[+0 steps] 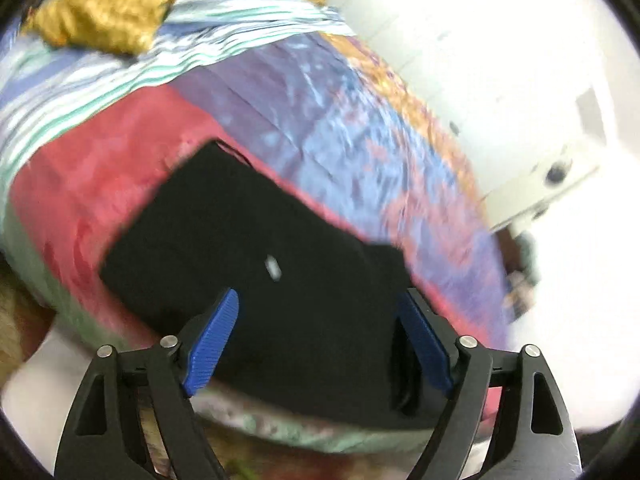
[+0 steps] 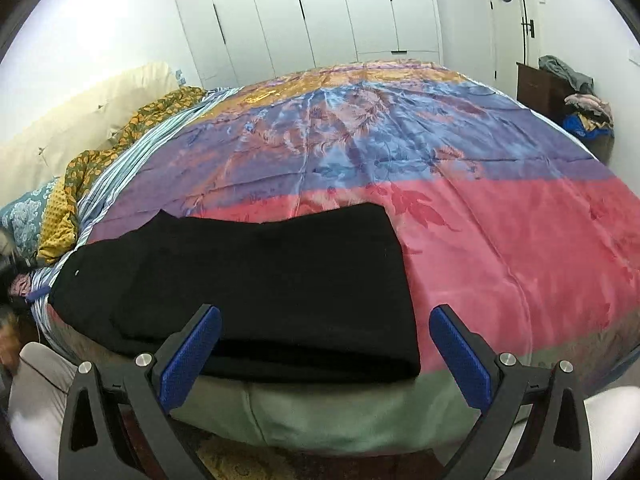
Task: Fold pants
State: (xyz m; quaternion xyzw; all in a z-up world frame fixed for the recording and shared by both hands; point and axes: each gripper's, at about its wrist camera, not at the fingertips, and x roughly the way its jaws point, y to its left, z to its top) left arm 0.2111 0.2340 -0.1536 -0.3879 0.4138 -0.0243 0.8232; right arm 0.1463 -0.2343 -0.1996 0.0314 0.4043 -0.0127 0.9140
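A colourful bedspread (image 2: 500, 248) covers the bed; I see black pants (image 2: 260, 280) folded flat along its near edge. My left gripper (image 1: 320, 320) and right gripper (image 2: 326, 336) both gape, empty.

no legible text, brand, number or sign found in either view. a small white tag (image 1: 273, 268) on the black pants (image 1: 256, 264) is too blurred to read.

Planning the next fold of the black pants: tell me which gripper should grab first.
Probably the left gripper: open, with the pants already between its fingers. The right gripper is open too, but straddles only the pants' end.
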